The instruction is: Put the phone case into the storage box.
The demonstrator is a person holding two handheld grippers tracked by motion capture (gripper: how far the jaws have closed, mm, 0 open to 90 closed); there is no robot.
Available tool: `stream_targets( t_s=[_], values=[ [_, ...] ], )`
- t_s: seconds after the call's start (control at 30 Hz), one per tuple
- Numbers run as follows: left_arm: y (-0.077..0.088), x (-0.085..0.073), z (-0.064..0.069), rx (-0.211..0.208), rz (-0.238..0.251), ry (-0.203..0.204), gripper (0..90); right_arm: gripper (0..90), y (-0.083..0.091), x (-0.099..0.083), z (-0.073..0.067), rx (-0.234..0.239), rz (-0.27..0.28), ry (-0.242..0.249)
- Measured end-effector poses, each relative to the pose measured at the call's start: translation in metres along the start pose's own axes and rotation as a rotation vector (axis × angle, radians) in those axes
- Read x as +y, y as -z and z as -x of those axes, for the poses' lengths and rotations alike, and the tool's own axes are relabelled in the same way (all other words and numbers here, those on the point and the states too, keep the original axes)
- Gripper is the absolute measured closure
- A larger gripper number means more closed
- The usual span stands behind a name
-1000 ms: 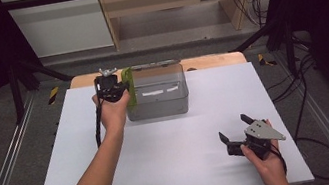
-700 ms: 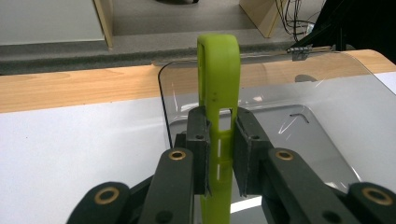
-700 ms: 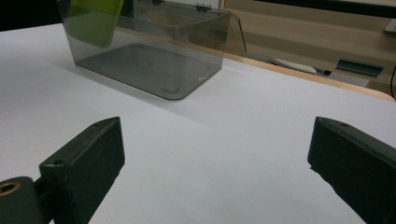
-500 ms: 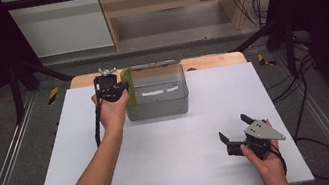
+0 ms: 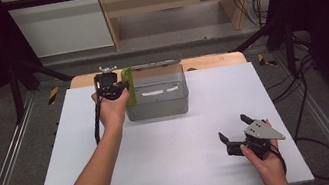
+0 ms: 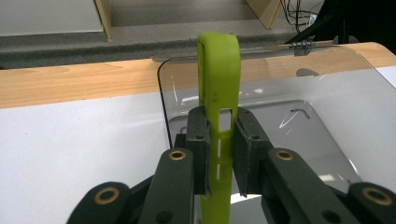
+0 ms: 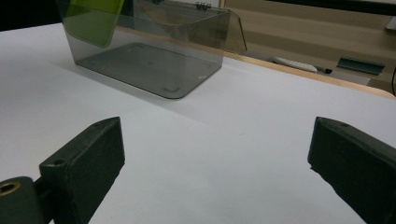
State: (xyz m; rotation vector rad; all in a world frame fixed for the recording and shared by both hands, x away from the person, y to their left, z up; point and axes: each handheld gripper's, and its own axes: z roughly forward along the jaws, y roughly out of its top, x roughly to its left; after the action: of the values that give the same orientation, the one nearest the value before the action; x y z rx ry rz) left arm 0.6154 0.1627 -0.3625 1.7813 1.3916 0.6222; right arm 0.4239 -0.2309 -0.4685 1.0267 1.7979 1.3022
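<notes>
Left claw (image 5: 118,87) clamped on a green phone case (image 6: 218,88), pads pressing its two flat faces, case held upright on edge at the near-left corner of a clear plastic box (image 5: 158,96) — lower end of the case out of sight below the pads in the left gripper view, so contact with the box wall or floor cannot be told. Box standing toward the far side of the white surface (image 5: 174,162), hinged lid (image 7: 219,25) tipped open and back toward the wooden strip (image 5: 208,61) beyond. Right claw (image 5: 233,127) apart and empty, resting low over the near-right part of the surface, well apart from the box. Likely risks: thin, springy case twisting or slipping between the pads if pushed down against the box rim; case catching on the left wall and dragging or tipping the light box, with nothing steadying it; open lid swinging shut if the box is jolted. Room for moving: broad bare white stretch between box and right claw, free for bringing that claw across to brace the box; far edge of the surface just behind the box, little margin there — left side of the box open, apart from the holding hand (image 5: 114,112).
</notes>
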Motion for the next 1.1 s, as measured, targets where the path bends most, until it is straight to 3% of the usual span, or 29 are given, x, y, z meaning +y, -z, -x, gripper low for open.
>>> stream_targets(
  t_s=[0.47,1.1],
  values=[
    [-0.009,-0.001,-0.003,-0.009,-0.042,0.019,77.8,4.1,-0.001,-0.001,-0.001,0.001,-0.005,0.001],
    [-0.014,-0.002,-0.004,-0.016,-0.073,0.011,77.8,4.0,-0.002,-0.001,-0.001,0.003,-0.010,-0.002]
  ],
)
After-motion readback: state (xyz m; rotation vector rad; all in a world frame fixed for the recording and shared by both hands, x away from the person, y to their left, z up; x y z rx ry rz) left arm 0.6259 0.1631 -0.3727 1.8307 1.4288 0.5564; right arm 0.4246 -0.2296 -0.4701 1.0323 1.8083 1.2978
